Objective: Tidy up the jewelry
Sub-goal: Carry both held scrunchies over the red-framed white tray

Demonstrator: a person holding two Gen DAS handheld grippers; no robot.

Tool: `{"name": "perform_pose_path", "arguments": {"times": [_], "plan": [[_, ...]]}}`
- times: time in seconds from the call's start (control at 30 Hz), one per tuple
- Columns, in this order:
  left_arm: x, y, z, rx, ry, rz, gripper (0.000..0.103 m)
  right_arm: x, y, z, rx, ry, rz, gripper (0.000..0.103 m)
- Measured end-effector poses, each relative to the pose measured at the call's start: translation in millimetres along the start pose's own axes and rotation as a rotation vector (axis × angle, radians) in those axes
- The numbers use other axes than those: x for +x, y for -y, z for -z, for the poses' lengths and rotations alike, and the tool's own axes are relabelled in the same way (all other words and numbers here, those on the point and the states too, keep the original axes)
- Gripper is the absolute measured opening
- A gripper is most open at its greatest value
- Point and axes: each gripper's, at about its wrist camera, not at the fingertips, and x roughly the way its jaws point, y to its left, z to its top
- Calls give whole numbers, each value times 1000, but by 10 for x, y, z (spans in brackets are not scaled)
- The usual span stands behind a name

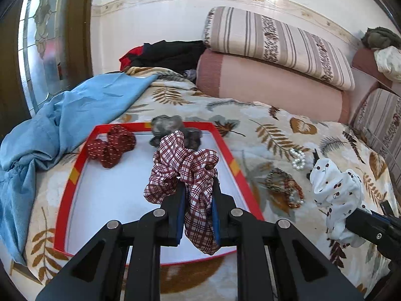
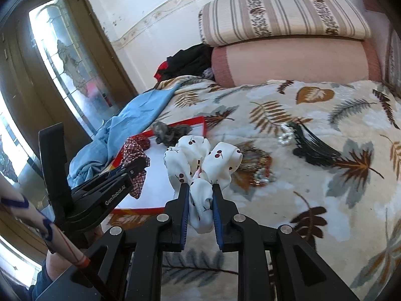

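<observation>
Left gripper [image 1: 198, 188] clenched on plaid scrunchie [image 1: 185, 165] — held above white floor of red-rimmed tray [image 1: 75, 173] on leaf-print blanket [image 1: 275, 130]. Dark red scrunchie [image 1: 111, 145] and grey scrunchie [image 1: 166, 125] seen at tray's far end. Right gripper [image 2: 200, 190] clamped on white cherry-print scrunchie [image 2: 200, 160] — held just right of tray. Beaded bracelets [image 1: 284, 184], pearl piece [image 1: 298, 159], black hair ties [image 2: 313, 148] left on blanket, right of tray.
</observation>
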Motion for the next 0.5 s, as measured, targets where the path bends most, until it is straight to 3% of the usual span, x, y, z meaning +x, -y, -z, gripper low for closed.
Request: {"name": "perform_pose_path", "arguments": {"times": [0.5], "plan": [[150,-634,-94,-98,-29,-109,16,451,-522,-128,-87,-58,-60,21]]}}
